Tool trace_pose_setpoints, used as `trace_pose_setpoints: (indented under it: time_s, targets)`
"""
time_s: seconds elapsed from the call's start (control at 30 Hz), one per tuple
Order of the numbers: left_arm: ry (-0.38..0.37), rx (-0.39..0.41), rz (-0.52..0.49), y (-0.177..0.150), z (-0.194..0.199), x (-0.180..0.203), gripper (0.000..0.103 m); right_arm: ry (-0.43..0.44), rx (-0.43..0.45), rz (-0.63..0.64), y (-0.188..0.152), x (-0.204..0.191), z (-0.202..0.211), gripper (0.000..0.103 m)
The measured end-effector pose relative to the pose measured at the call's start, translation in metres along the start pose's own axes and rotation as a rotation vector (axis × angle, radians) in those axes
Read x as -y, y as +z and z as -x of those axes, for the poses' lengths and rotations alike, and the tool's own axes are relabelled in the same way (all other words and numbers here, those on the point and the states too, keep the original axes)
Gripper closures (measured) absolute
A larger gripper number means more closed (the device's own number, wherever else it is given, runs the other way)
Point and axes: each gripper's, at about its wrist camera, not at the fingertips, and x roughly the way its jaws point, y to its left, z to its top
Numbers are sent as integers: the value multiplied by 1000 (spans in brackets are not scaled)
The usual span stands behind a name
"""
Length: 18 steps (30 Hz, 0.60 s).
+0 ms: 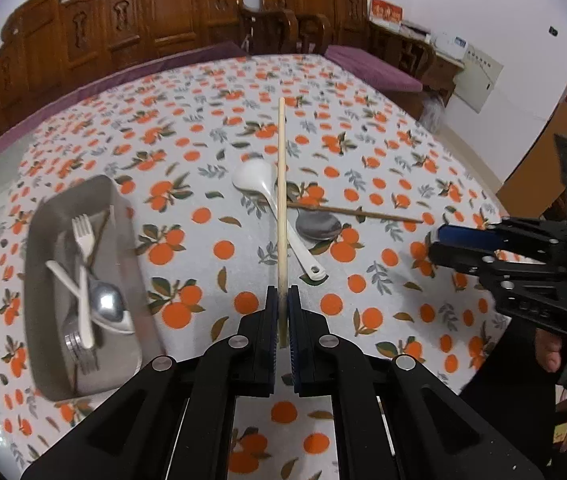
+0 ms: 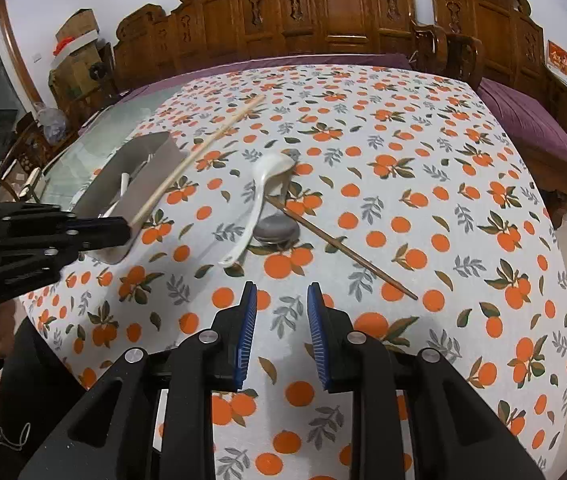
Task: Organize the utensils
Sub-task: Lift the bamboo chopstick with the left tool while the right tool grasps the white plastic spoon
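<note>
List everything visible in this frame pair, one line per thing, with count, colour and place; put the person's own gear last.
light chopstick: 1, pale wood, clamped in the left gripper, sticking forward above the table
dark chopstick: 1, brown, flat on the cloth, one end by the white spoon
white spoon: 1, white, mid-table
metal spoon: 1, grey, beside the white spoon
tray: 1, grey metal, left side of the table, holding a white fork, other white and metal cutlery
tablecloth: 1, white with orange print
carved chairs: several, brown wood, behind the table
left gripper: shut on the light chopstick
right gripper: open, empty, above the cloth
</note>
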Motion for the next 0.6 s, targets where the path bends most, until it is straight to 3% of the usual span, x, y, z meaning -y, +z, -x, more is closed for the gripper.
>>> trace_pose_setpoints:
  time_s: [0.23, 0.6]
  targets:
    - [7, 59, 27, -3, 31, -10, 99, 21, -3, 8, 20, -14, -17, 75]
    - [-17, 85, 41, -7, 44, -27, 99, 33, -73, 20, 60, -29, -82, 75]
